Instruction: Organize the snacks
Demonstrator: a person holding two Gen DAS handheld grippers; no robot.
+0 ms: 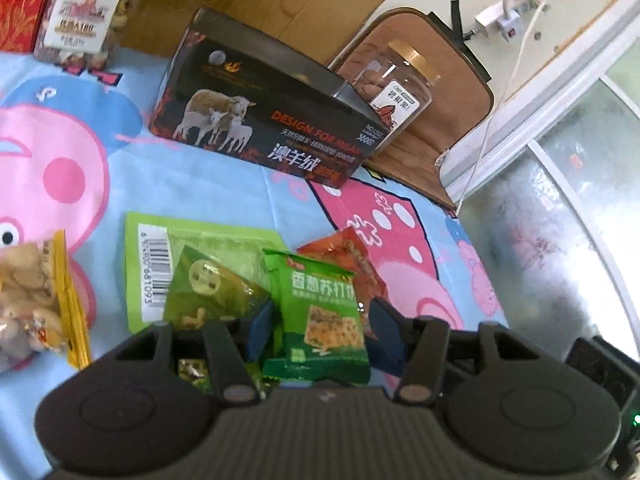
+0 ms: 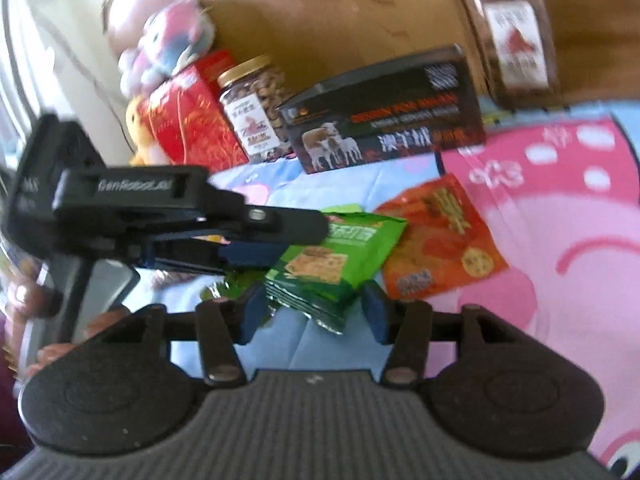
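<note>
Two claws meet at one green cracker packet (image 1: 320,320): left gripper (image 1: 324,332) stands spread around it, right gripper (image 2: 312,316) gapes before it. An orange packet (image 2: 440,236) lies just beside, on the cartoon cloth (image 1: 224,188).

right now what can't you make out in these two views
- Green cracker packet: whether the left gripper pinches it; left wrist view, packet covers the pads.
- Right gripper: touching the packet or not; blurred.
- Far jar label: right wrist view, blurred.
- Snack bag: cut off by left edge.
</note>
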